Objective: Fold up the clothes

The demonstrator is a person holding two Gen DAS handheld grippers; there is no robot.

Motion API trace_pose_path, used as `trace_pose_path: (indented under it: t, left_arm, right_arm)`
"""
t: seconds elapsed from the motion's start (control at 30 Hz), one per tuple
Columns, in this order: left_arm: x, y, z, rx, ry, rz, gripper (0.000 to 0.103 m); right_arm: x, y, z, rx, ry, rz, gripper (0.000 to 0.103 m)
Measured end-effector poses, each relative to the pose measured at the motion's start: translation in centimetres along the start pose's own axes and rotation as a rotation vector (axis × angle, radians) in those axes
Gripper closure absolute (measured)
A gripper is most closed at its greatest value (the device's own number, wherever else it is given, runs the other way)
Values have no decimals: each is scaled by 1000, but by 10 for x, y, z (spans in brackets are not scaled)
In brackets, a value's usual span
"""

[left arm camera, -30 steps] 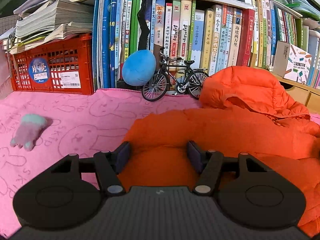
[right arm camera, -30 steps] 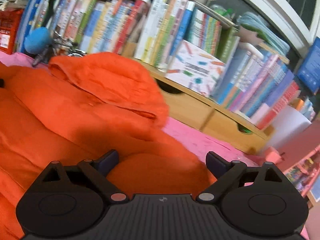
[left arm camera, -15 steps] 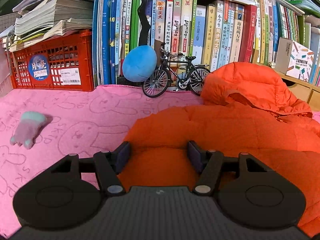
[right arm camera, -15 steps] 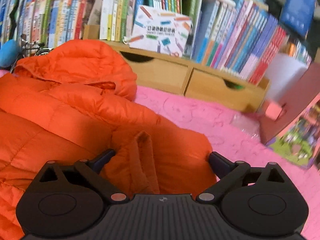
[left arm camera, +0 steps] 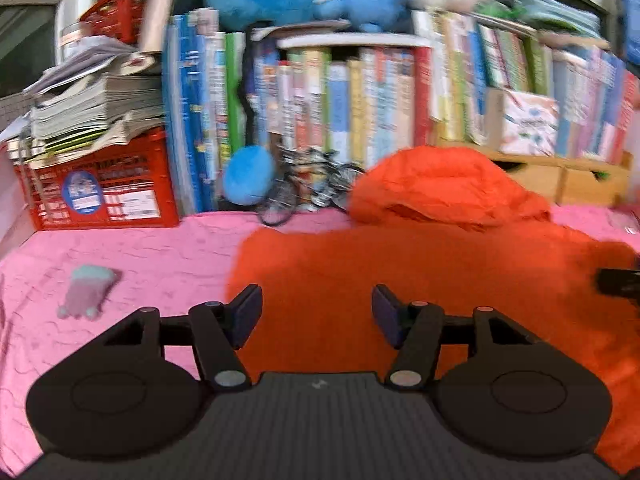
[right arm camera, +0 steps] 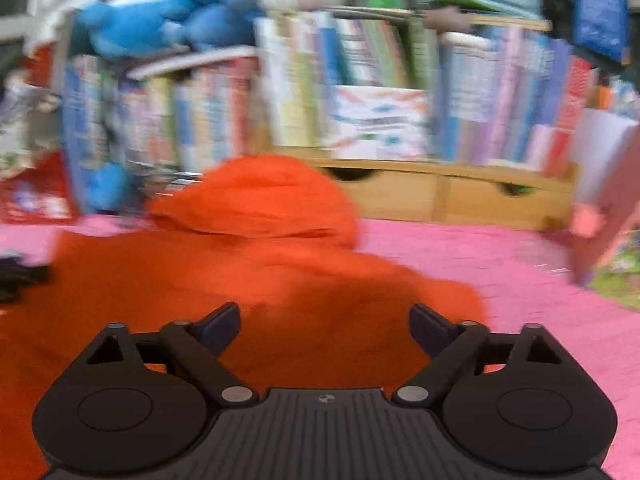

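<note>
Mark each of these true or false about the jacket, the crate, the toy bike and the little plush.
1. The orange jacket lies on the pink cloth. True.
2. The red crate stands empty. False: papers are stacked on it.
3. The toy bicycle stands in front of the books. True.
4. The small plush rests on the jacket. False: it lies on the cloth, apart from it.
5. The jacket's hood points toward the books. True.

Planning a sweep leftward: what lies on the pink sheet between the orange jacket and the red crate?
Only a small plush toy on the bare pink sheet, seen in the left wrist view.
</note>
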State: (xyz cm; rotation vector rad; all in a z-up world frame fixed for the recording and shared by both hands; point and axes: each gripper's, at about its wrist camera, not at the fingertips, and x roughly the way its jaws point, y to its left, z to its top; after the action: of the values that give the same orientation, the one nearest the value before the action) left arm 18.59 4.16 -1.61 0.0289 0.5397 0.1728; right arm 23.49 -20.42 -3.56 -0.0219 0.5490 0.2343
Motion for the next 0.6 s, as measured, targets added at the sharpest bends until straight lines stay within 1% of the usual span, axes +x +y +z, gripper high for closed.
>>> trace_pose_path:
  t: [0.03,0.1,0.17,0.23,0.27,0.3,0.33,0.4,0.43,0.47,0.5,0.53,0.6]
  left_arm:
    - [-2,-6,-3,10,2,-7,44]
    - [-2,-15,-11,52,5,15,43]
    - [-2,-13,-17,84,-3,45,42]
    - [0,-3,-18,101,-9,88,42]
    - [3,5,-18,101,-4,133,42]
    - [5,14,-17,95,1,173,42]
    - [2,23,-16,59,5,189,42]
    - [-5,42,-14,-16,9,210,49]
    - [-17,48,-11,-61,-14,156,49]
    - [-30,47,-9,-78,-37,79,49]
    - [-42,44,-7,-90,-57,2,49]
    - [-49,37,-6,-76,-55,-78,48]
    - [-62,21,-5,-50,-48,-232,47]
  right_arm:
    - [0,8,-2,1,8,39,22]
    - [3,27,-8,-23,33,107,29]
    - [7,36,-16,-52,54,107,32]
    - [7,32,-21,-61,58,89,33]
    - [6,25,-23,-55,61,77,34]
    - [4,16,-25,-42,66,55,36]
    - [2,5,-27,-20,72,26,38]
    - [-5,-15,-27,57,80,-28,55]
    - [-13,-21,-25,118,69,-30,56]
    - [-21,-25,-24,176,55,-19,54]
    - [-29,-24,-23,224,32,48,54]
    - [-35,-22,-23,267,18,115,53]
    - [-32,-8,-25,312,58,245,53]
